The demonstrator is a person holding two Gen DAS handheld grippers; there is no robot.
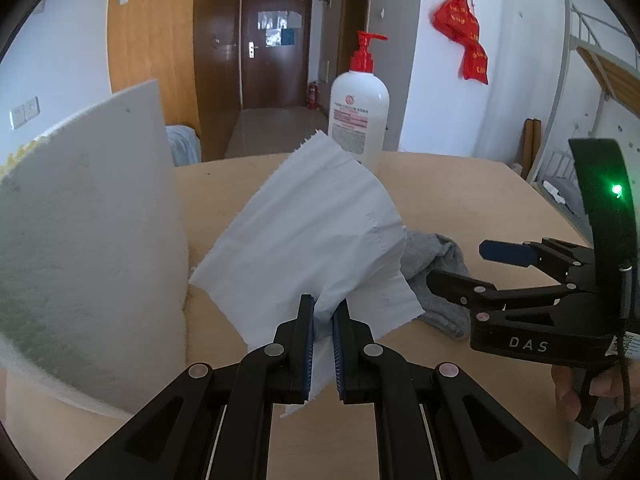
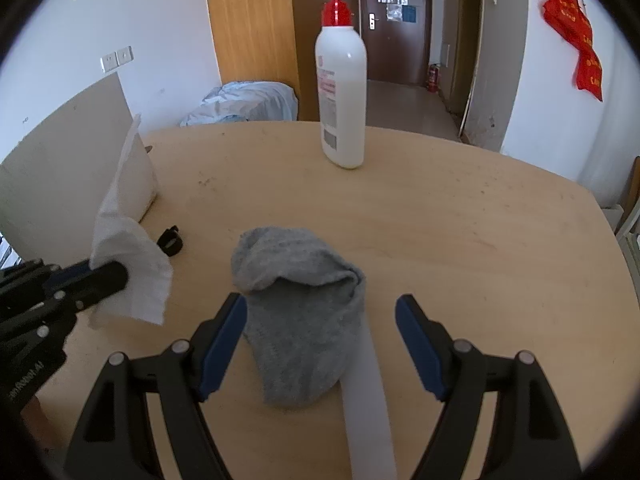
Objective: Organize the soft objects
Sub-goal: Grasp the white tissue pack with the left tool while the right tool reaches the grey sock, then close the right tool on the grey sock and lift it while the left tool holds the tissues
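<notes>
At the far left stands a white box (image 2: pixel 76 168) on the wooden desk (image 2: pixel 460 240), with its tall wall turned to the cameras. Just beside it, the left tongs (image 1: pixel 323 312) are clenched on a sheet of white tissue paper (image 1: pixel 312 216), which hangs lifted above the desk and is not yet over the box. A small black clip (image 2: pixel 170 241) lies on the desk between the box and the sock.

In the middle, the grey sock (image 2: pixel 300 320) lies crumpled on the desk, near the front edge. A flat white strip (image 2: pixel 366 400) lies along its right side, and it seems that the sock partly covers it. The right tongs (image 2: pixel 320 344) are released and wide, and they hover with the sock between the blue pads, which do not press on it.

Behind, a white pump bottle (image 2: pixel 342 92) with a red head stands well apart from the sock.

The risks from here are probably these. The thin tissue can tear or slip from the clenched pads if it is pulled against the box wall. The right tongs may close on the white strip together with the sock, or catch only one loose fold, and then the sock would fall during lifting. The two tongs are near each other and could collide.
</notes>
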